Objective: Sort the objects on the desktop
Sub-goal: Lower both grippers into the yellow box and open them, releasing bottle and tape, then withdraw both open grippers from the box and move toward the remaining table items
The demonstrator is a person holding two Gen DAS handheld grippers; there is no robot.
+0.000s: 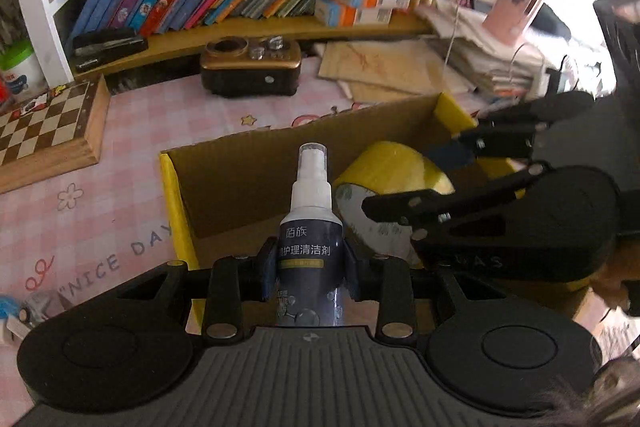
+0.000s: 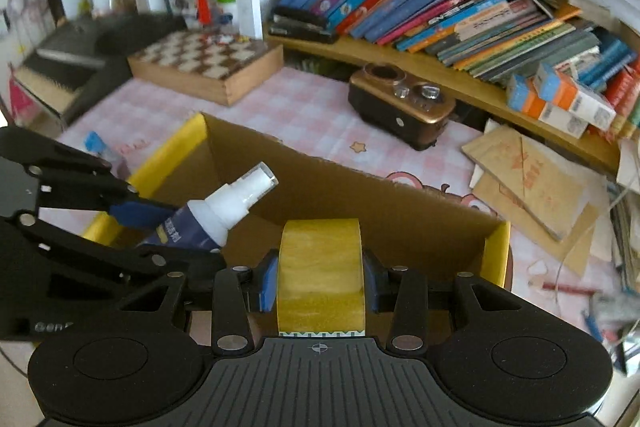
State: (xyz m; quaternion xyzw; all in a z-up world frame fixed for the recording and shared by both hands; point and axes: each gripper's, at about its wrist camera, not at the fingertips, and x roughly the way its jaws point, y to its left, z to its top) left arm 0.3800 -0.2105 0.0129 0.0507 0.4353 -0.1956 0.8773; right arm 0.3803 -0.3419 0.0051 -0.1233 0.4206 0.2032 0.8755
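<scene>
left gripper (image 1: 309, 273): jaws clamp dark-blue spray bottle with white nozzle (image 1: 310, 227), frame centre, over brown cardboard box (image 1: 248, 183) | right gripper (image 2: 320, 281): jaws clamp yellow tape roll (image 2: 320, 267), lower centre, over box | progress: neither released; box floor looks bare; counter (image 2: 304, 107) clutter remains

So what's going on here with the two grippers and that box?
A person is sorting desk items into a cardboard box. The left hand-held gripper is shut on a spray bottle of cleaner, the right hand-held gripper on a roll of yellow tape. Both are held over the open box, neither released yet.
</scene>
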